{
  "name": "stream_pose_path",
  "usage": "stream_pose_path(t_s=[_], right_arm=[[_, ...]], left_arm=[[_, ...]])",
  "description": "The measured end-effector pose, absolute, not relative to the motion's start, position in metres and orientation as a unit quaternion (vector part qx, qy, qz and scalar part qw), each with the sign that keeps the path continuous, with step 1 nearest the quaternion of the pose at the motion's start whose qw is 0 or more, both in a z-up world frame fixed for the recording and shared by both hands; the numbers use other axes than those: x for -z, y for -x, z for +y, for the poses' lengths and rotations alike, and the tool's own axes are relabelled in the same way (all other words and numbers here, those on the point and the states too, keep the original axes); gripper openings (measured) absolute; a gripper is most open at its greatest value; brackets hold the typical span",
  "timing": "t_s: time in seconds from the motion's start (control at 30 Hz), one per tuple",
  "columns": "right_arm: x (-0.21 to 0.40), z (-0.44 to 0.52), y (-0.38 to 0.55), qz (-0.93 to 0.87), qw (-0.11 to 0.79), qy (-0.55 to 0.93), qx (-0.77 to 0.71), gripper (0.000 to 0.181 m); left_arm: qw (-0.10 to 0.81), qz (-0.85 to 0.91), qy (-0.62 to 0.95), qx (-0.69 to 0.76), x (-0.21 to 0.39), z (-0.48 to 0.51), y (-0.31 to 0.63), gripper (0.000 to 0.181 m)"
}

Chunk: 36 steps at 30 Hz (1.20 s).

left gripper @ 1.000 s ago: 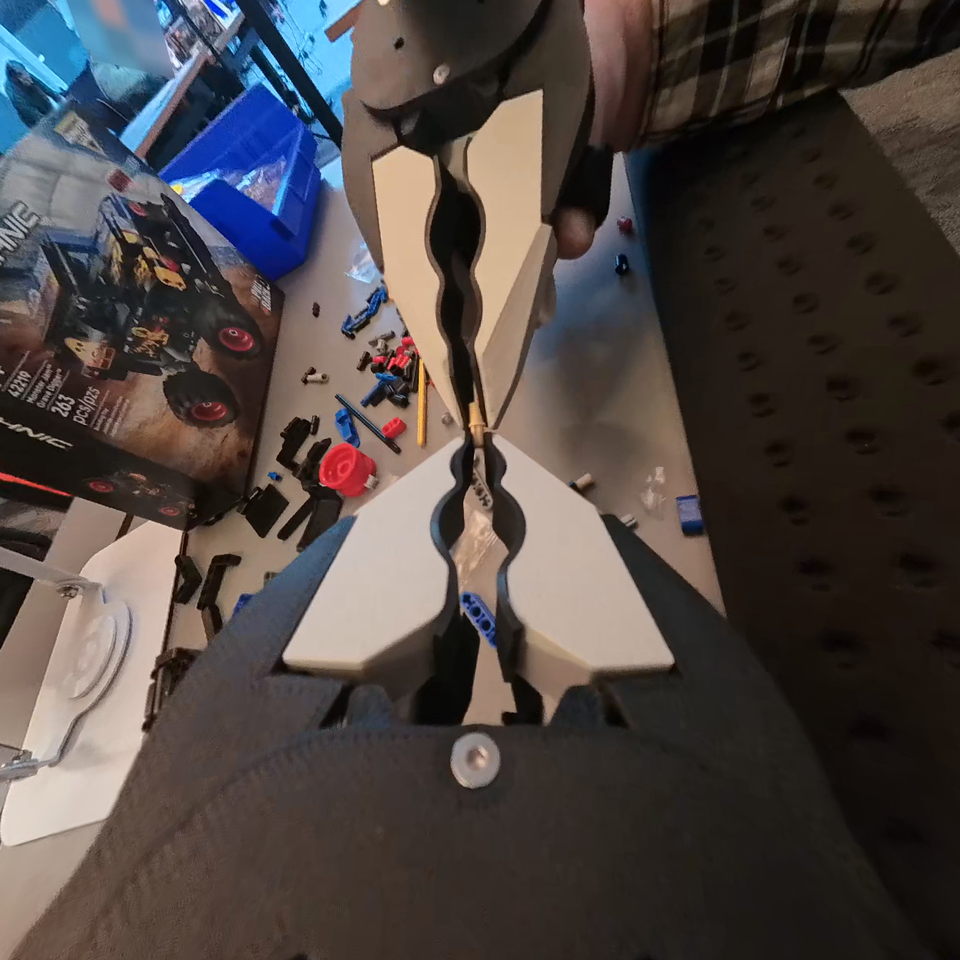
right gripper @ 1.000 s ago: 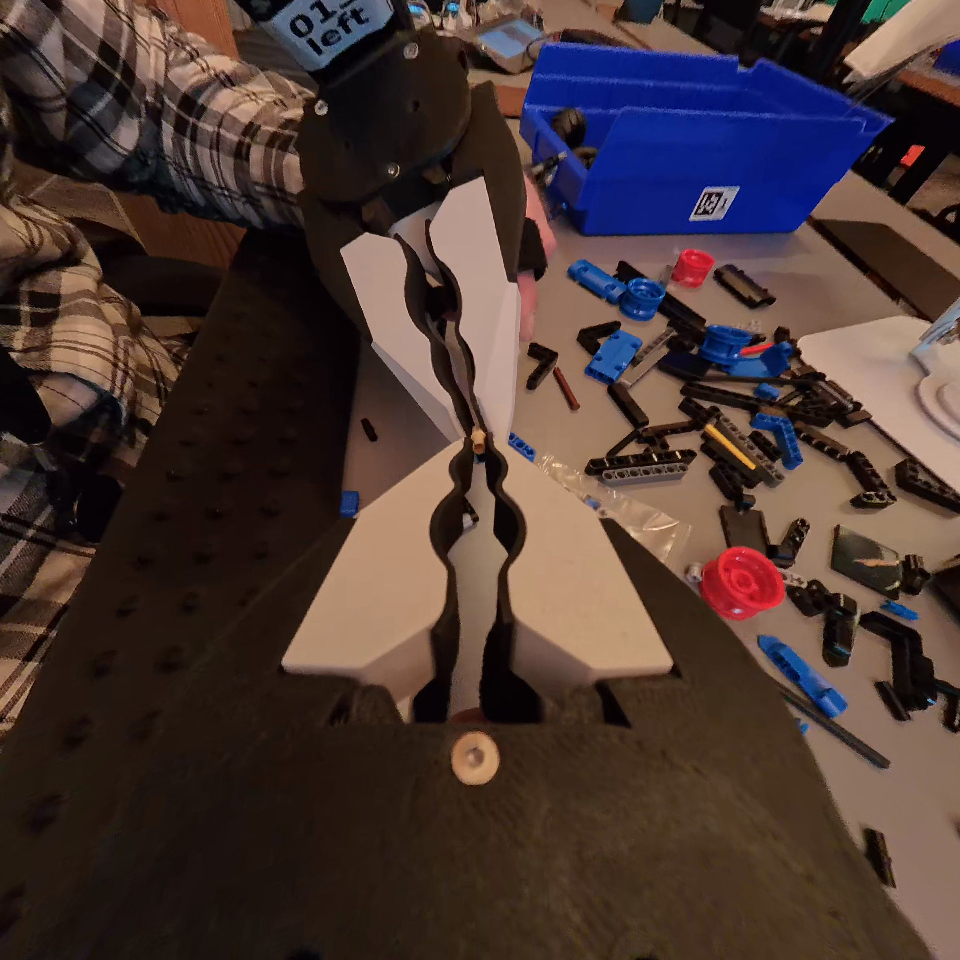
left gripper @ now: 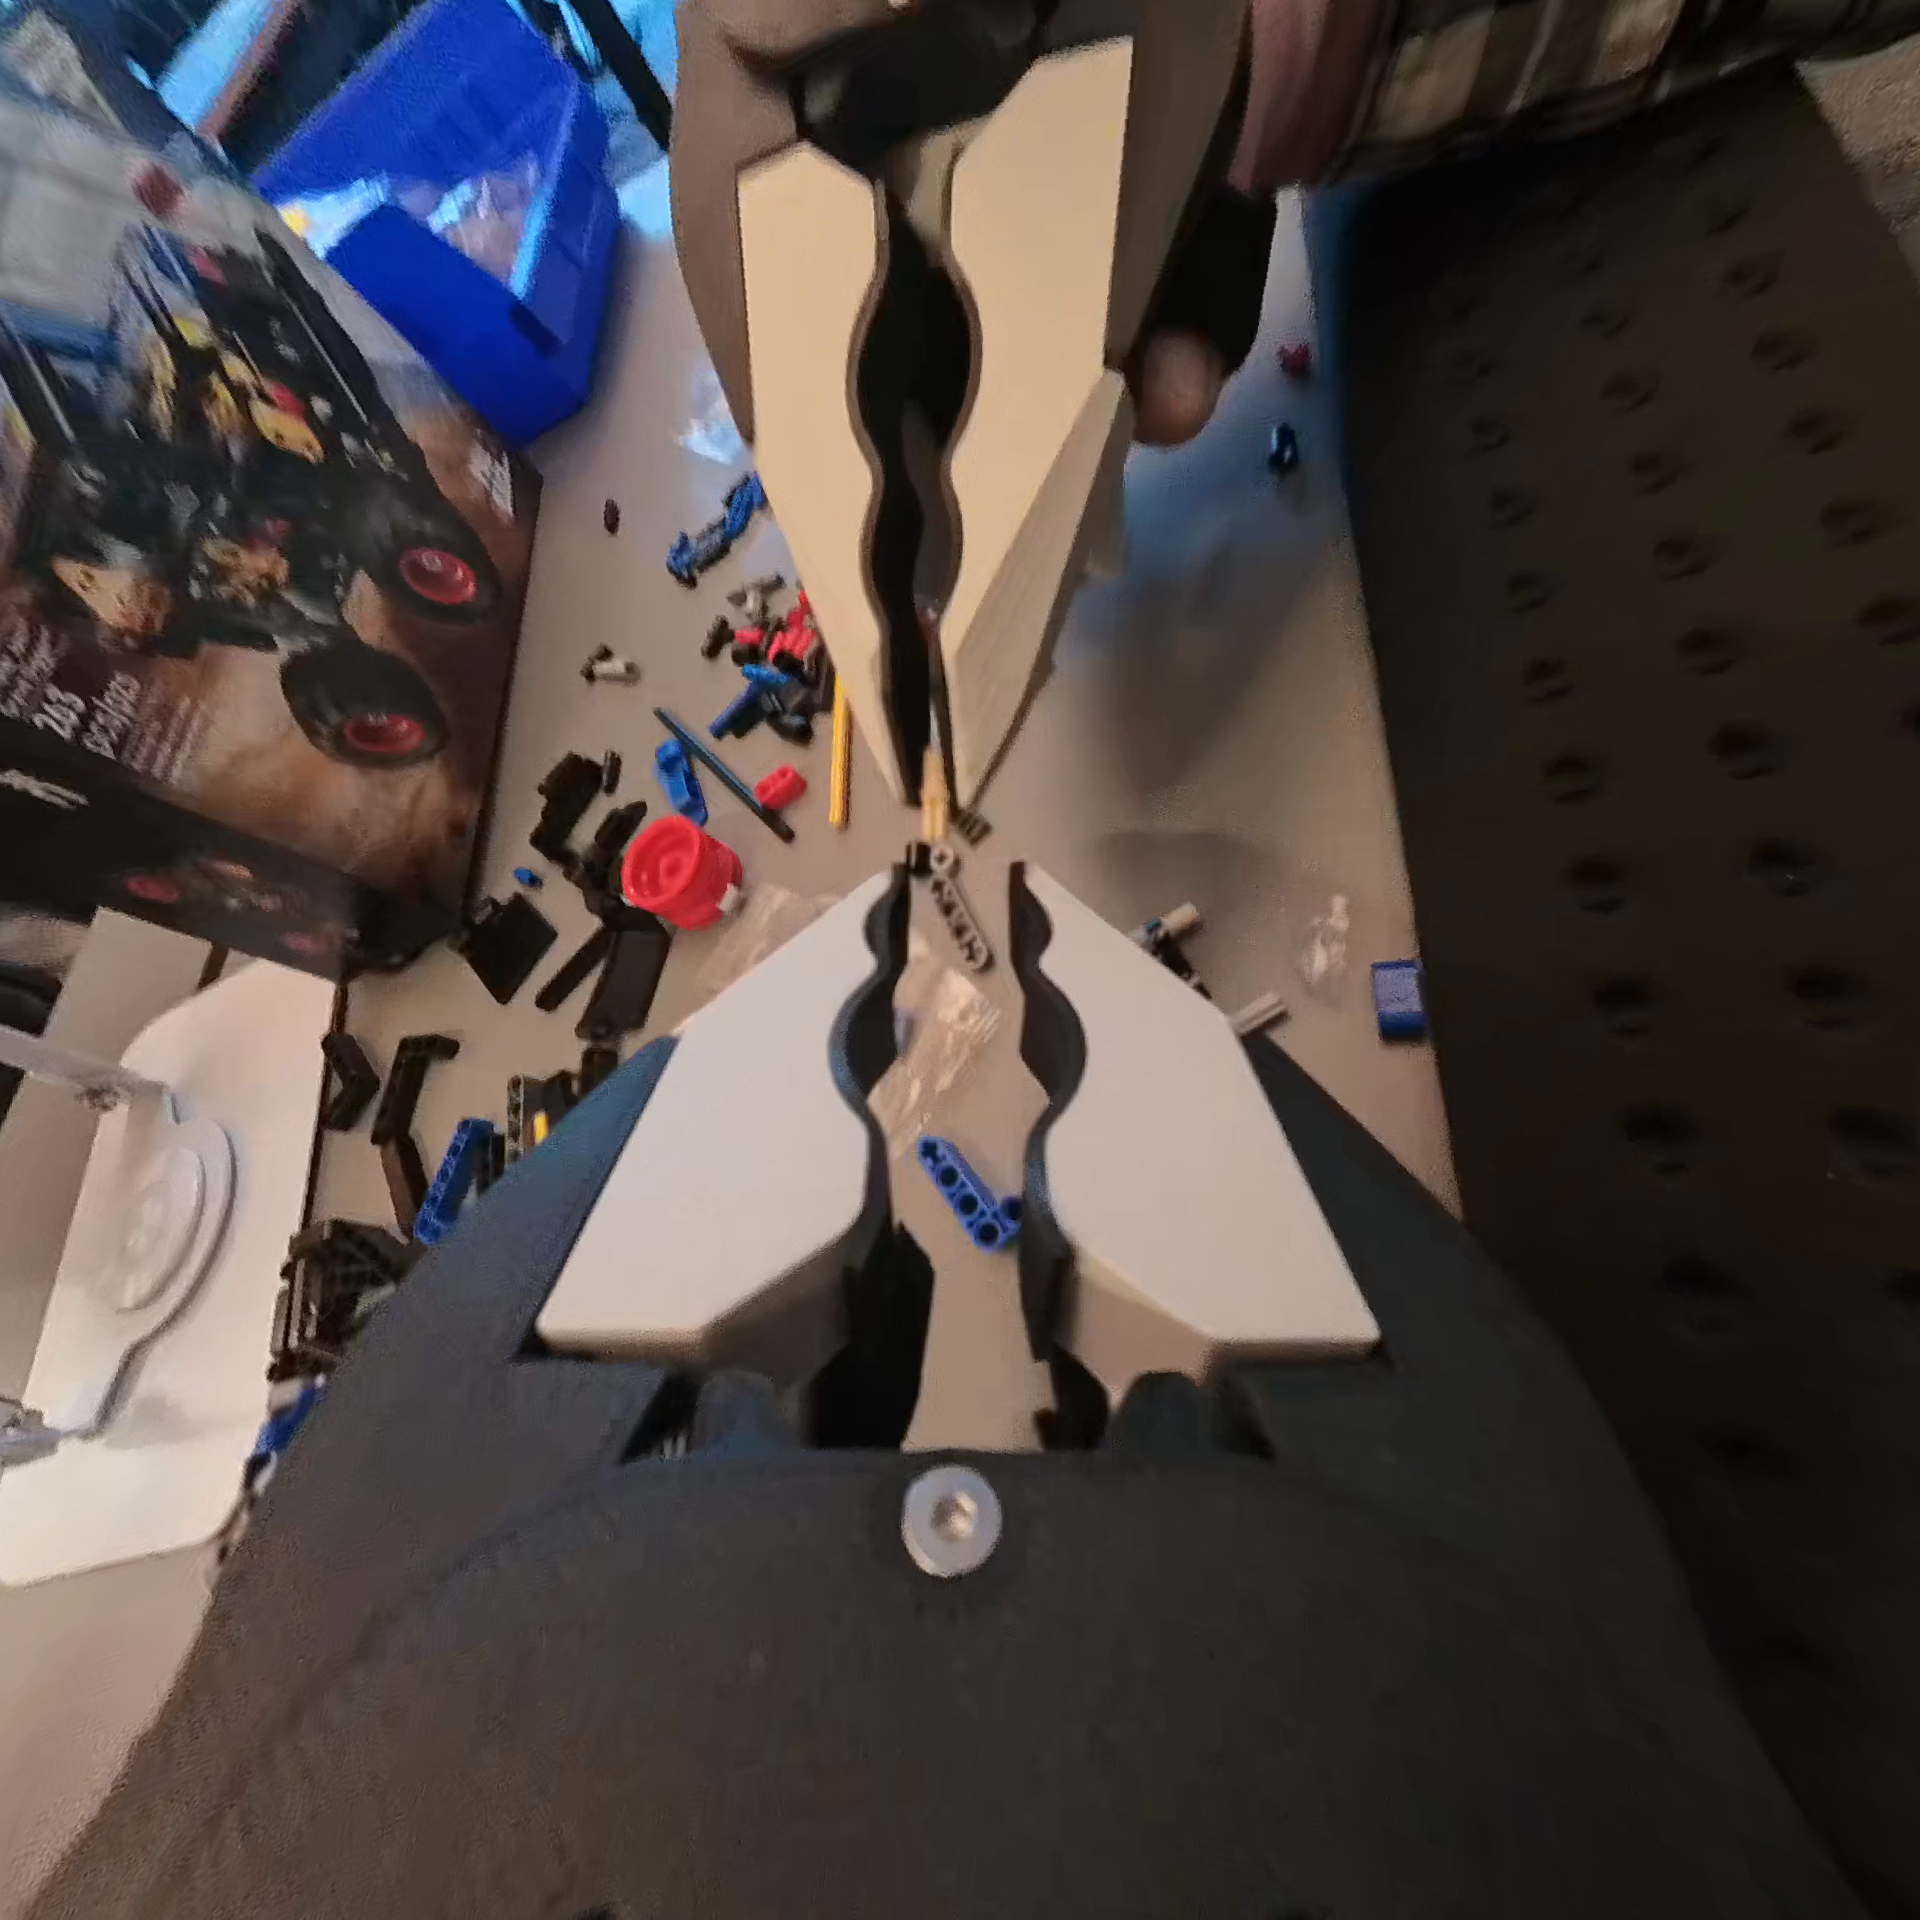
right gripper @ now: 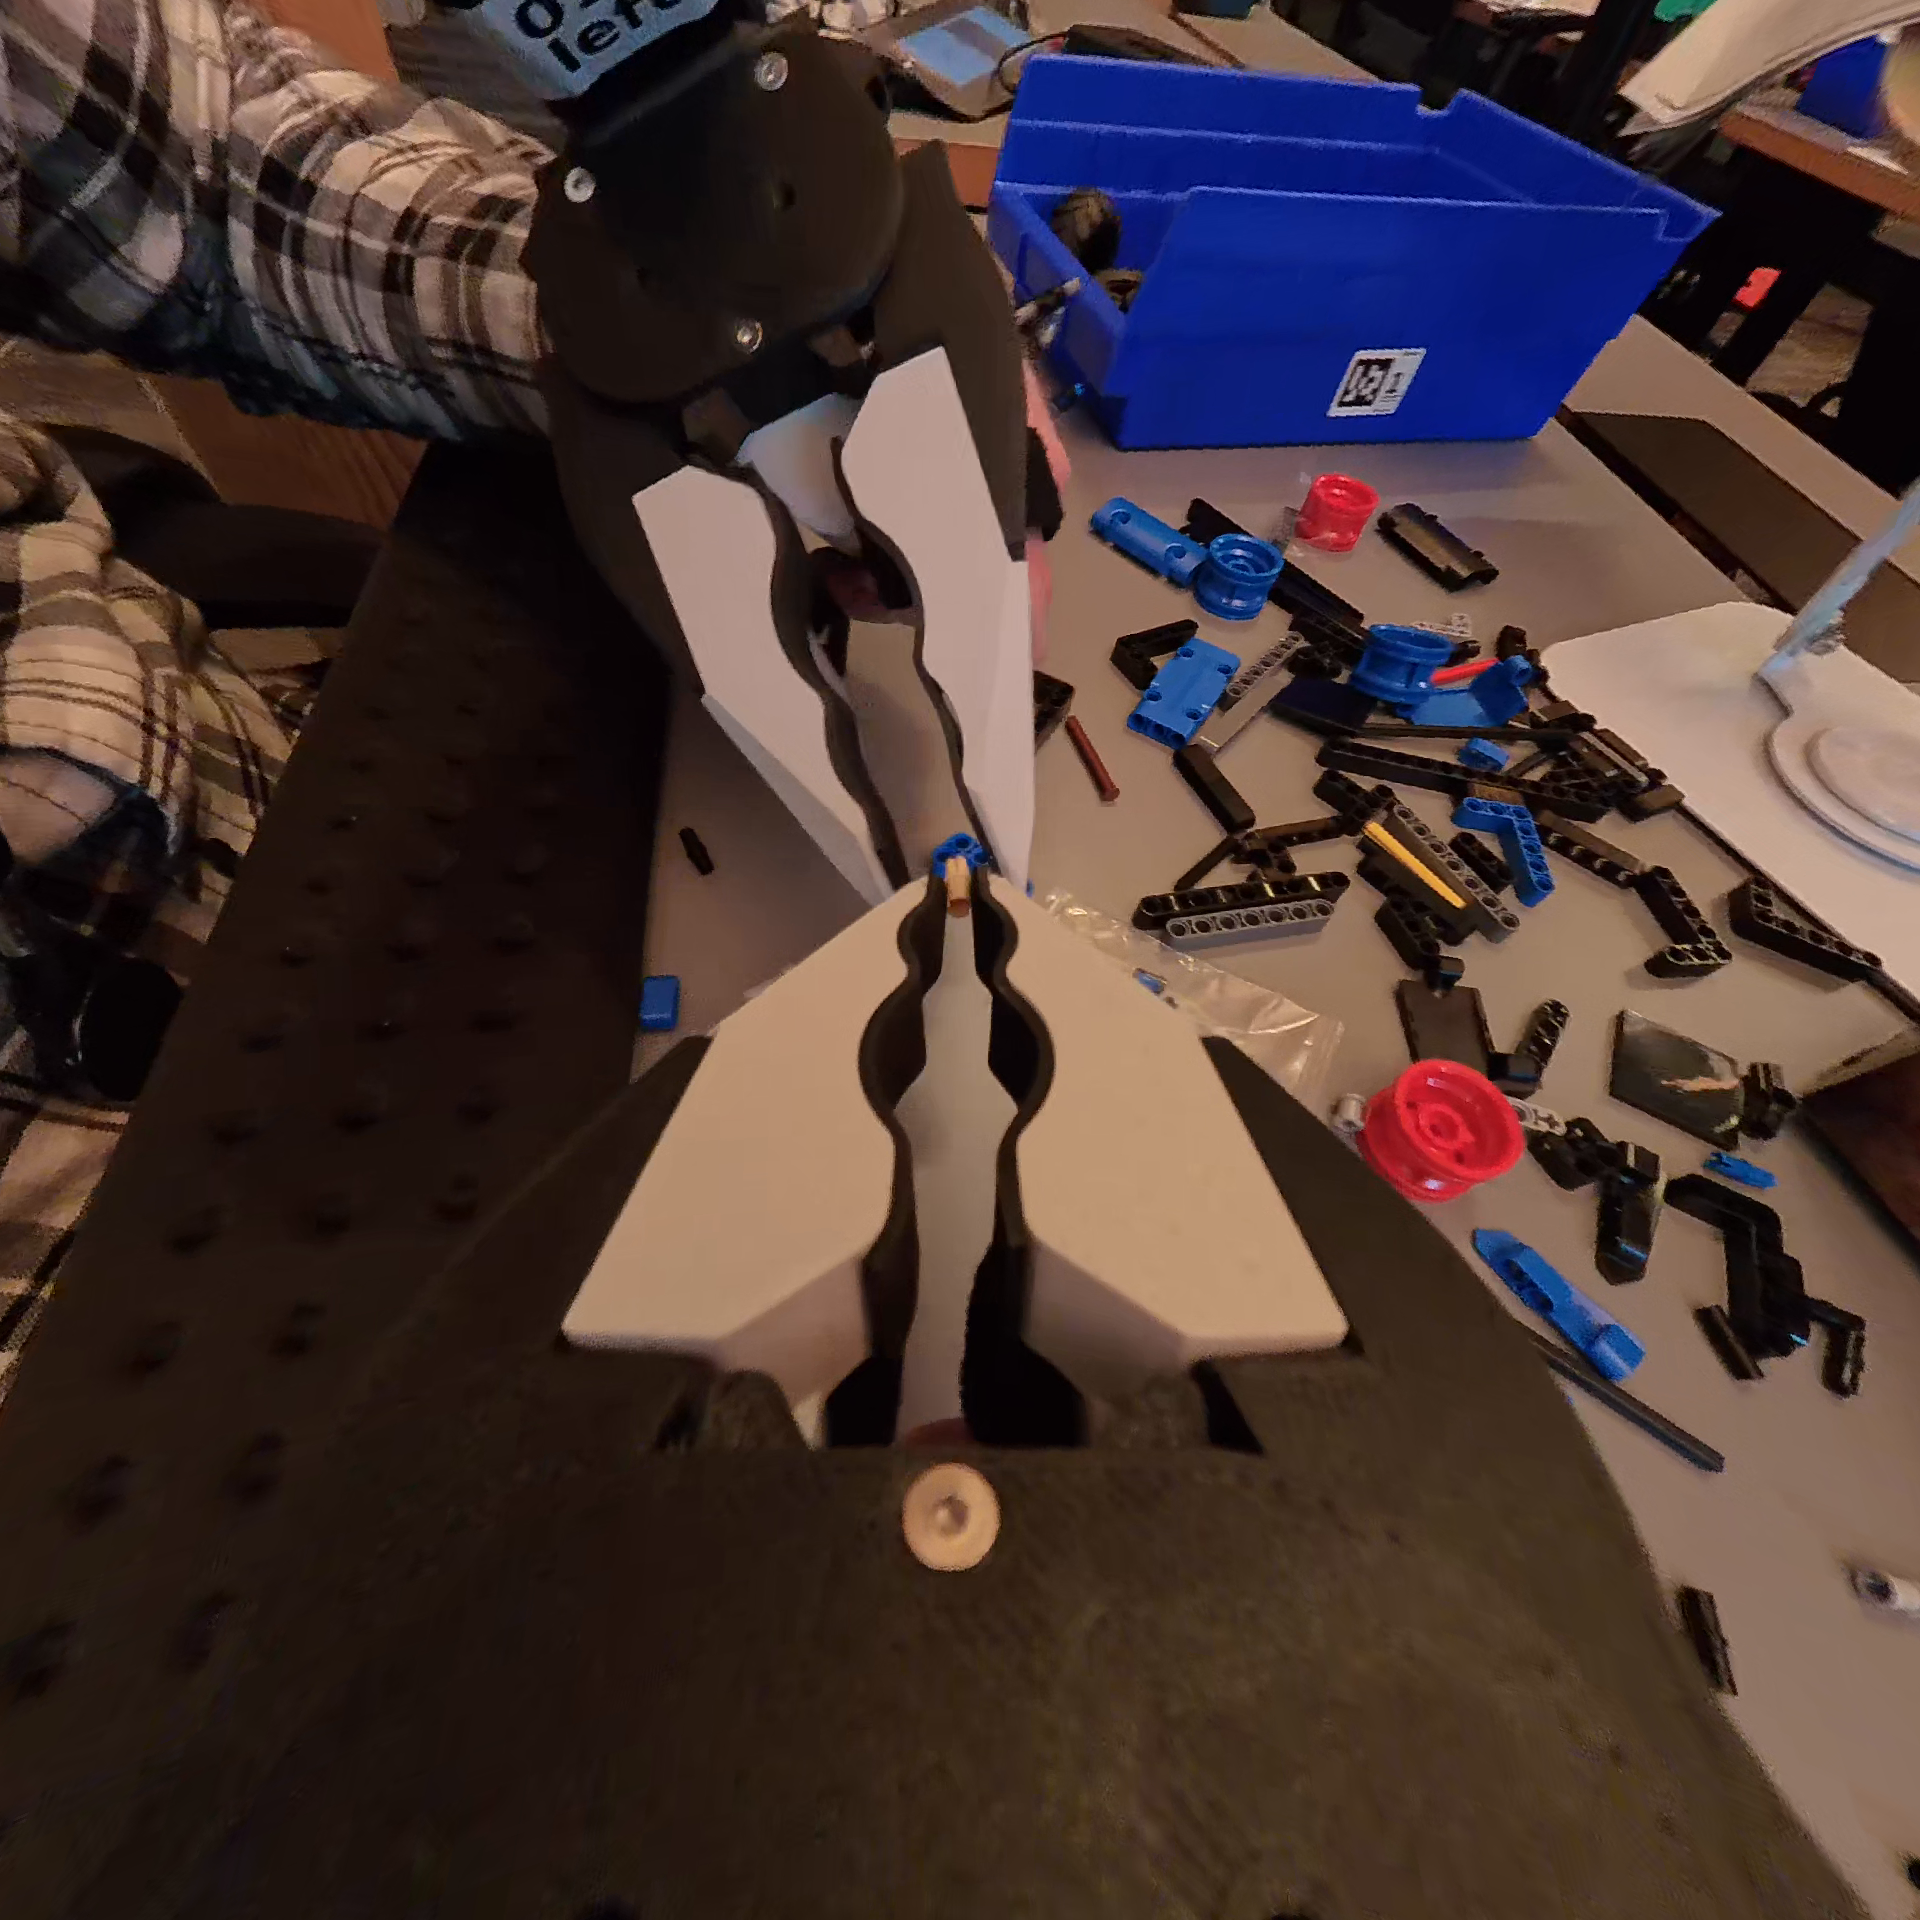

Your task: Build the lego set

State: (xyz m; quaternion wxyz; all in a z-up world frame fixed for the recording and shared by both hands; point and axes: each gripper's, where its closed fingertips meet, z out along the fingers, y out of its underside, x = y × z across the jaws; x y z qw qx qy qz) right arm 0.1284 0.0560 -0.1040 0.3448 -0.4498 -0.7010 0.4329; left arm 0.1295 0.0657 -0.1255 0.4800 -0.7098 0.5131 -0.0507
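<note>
My right gripper is shut on a small tan pin that sticks out past its tips. It also shows in the left wrist view, reaching down from above with the tan pin. My left gripper is open and empty, its tips a short way below the pin. In the right wrist view the left gripper faces mine tip to tip. A small blue piece shows just past the pin; I cannot tell whether it touches it. A blue angled beam and a black beam lie on the table under the left gripper.
Loose black and blue beams and a red wheel lie on the grey table to the right. A blue bin stands at the back. The set's box stands left. A white base, a plastic bag and a black perforated mat are nearby. The grippers are tip to tip, or close to it.
My left gripper has opened and drawn back a little from the tan pin. My right gripper still holds the pin in about the same place.
</note>
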Motion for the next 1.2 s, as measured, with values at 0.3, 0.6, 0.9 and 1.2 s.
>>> stream_pose_path(t_s=[0.3,0.6,0.9,1.2], right_arm=[[0.108,0.069,-0.13,-0.692,0.344,0.474,-0.423,0.004],[0.113,0.065,-0.132,-0.698,0.326,0.474,-0.426,0.004],[0.117,0.058,-0.134,-0.708,0.312,0.468,-0.427,0.004],[0.118,0.056,-0.135,-0.711,0.305,0.466,-0.429,0.004]], left_arm=[[0.312,0.537,0.781,0.074,0.171,0.035,-0.132,0.03],[0.218,0.689,0.691,0.0,0.175,0.033,-0.099,0.023],[0.231,0.609,0.759,-0.006,0.176,0.037,-0.096,0.029],[0.226,0.668,0.709,-0.014,0.167,0.023,-0.087,0.03]])
